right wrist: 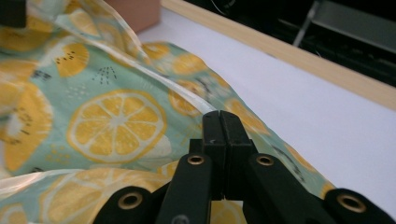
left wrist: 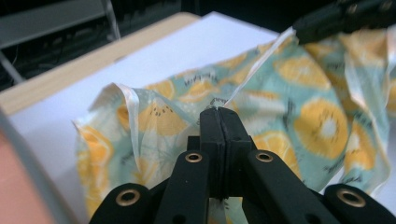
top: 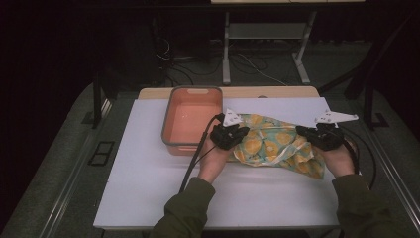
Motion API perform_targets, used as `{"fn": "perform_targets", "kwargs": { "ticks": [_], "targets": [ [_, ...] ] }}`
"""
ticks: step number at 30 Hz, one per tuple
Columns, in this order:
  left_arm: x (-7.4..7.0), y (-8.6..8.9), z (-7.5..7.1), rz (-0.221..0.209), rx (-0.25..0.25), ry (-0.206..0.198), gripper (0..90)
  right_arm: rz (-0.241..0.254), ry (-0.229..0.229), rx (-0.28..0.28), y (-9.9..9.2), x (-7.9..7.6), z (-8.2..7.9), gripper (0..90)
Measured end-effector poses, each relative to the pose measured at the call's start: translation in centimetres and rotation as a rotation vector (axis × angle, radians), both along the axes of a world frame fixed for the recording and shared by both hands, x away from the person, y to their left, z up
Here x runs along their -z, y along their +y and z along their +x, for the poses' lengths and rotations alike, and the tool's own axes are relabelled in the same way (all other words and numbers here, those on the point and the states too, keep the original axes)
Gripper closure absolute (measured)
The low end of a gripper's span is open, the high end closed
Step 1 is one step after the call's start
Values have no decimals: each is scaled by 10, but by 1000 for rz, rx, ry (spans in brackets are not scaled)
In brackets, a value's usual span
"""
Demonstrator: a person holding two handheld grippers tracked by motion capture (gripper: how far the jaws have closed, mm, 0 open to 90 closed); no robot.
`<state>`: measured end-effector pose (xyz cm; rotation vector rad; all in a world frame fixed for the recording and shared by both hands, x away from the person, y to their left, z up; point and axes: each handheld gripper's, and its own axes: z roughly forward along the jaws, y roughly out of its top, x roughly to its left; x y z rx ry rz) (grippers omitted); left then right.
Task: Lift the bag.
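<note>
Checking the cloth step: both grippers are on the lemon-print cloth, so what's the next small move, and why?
Probably draw the two hands apart to pull the edge taut. The left gripper and right gripper are each shut on the hem of the cloth, which sags in folds between them and lies crumpled on the white table beside the orange tub.
</note>
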<state>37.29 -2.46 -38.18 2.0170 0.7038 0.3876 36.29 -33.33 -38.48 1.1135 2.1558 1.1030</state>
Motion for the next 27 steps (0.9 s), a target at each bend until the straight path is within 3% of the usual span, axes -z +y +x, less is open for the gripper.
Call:
{"fn": "perform_targets", "kwargs": {
  "ticks": [6, 12, 17, 19, 24, 27],
  "targets": [
    [14, -20, 6, 50, -8, 34, 882, -8, 65, 42, -13, 20, 15, 898],
    [21, -19, 11, 48, -34, 66, 841, 7, 113, 49, -16, 31, 21, 898],
    [18, -11, 9, 20, -35, 58, 713, 51, 124, 29, -17, 30, 20, 879],
    [15, -7, 6, -3, -25, 52, 637, 93, 133, 17, -18, 25, 18, 767],
    [1, 4, -3, -60, 1, 35, 474, 213, 103, -19, -21, 8, 10, 530],
    [-6, 12, -9, -84, 26, 27, 413, 238, 93, -56, -20, 1, 4, 440]
  ]
}}
